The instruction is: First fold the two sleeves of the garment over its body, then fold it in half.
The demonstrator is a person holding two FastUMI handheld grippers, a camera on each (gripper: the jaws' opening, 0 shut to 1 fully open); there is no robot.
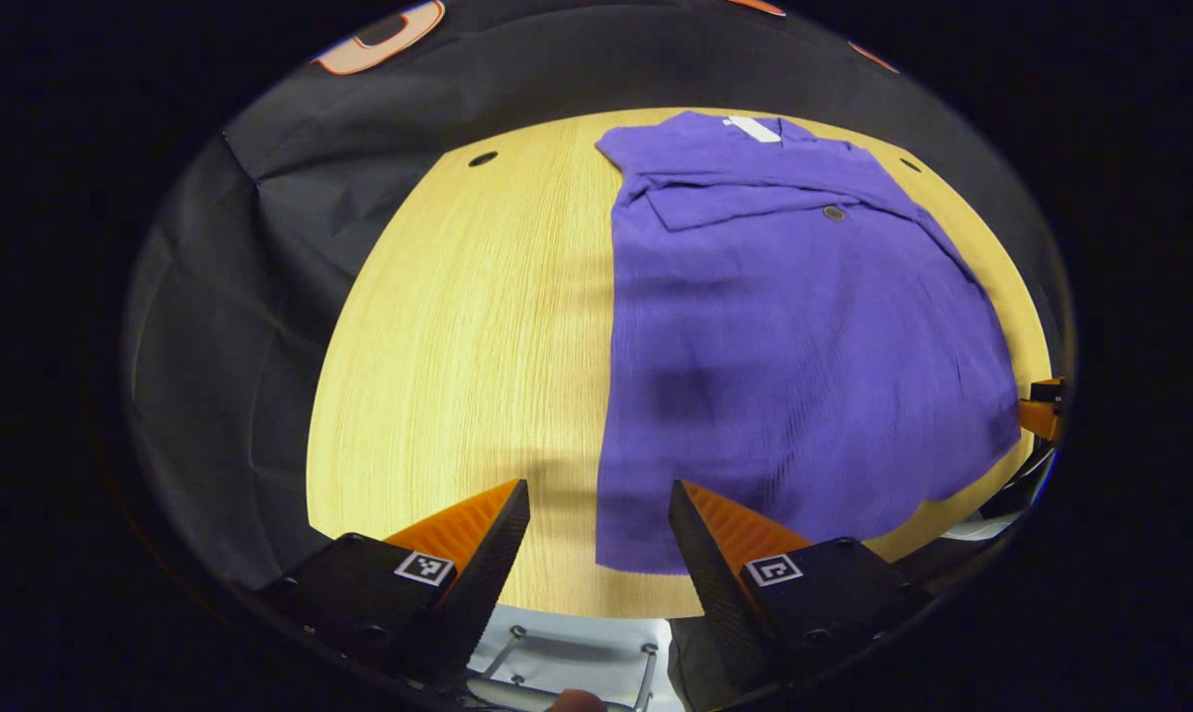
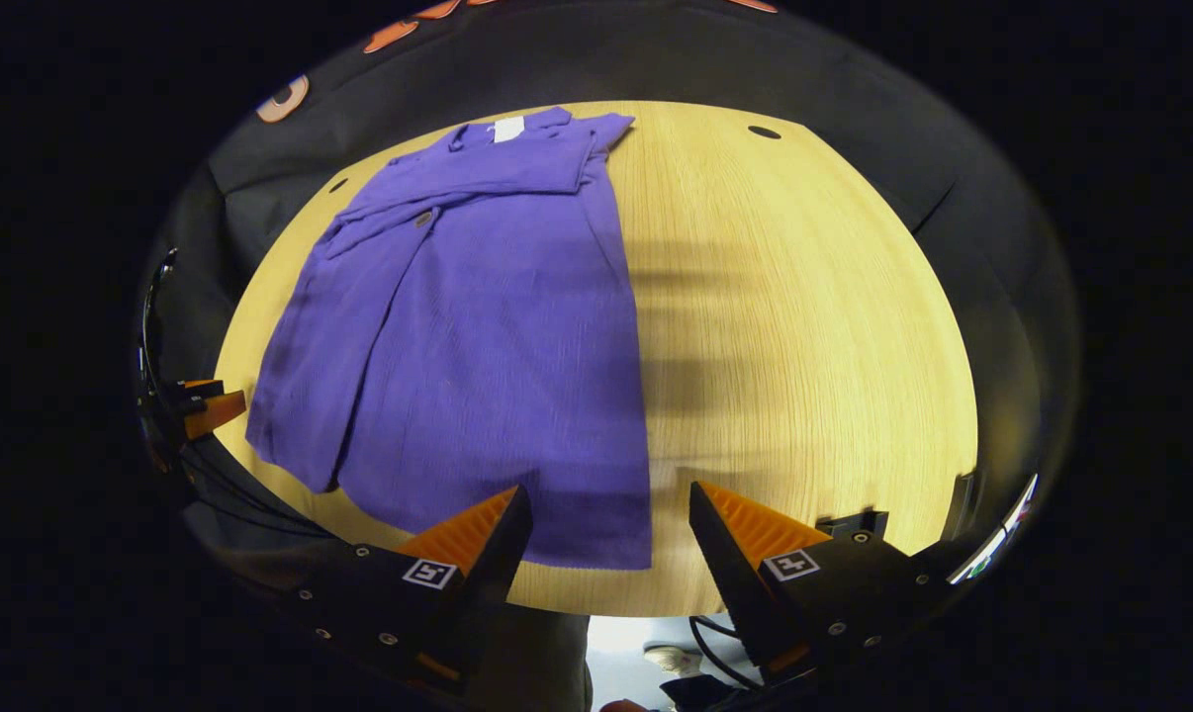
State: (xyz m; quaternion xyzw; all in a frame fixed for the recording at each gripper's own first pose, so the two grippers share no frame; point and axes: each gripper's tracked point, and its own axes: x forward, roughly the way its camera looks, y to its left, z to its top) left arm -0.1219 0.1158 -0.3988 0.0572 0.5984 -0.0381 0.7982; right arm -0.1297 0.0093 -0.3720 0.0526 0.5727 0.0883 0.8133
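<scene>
A purple garment [image 1: 784, 336] lies flat on the wooden table [image 1: 458, 356], collar and white tag at the far end, both sleeves folded across its chest. My left gripper [image 1: 598, 514] hovers open above the hem's near left corner, nothing between its fingers. In the right gripper view the same garment [image 2: 488, 336] spreads left of centre. My right gripper [image 2: 608, 519] hangs open over the hem's near right corner, holding nothing. The other gripper shows small at the right edge [image 1: 1042, 410] of the left gripper view and at the left edge [image 2: 206, 405] of the right gripper view.
The table [image 2: 804, 326] has bare wood on either side of the garment, with small round holes near its far corners [image 1: 482, 158] [image 2: 763, 132]. Black cloth walls surround the table. Below the near edge a metal frame [image 1: 557, 663] and cables [image 2: 715, 633] show.
</scene>
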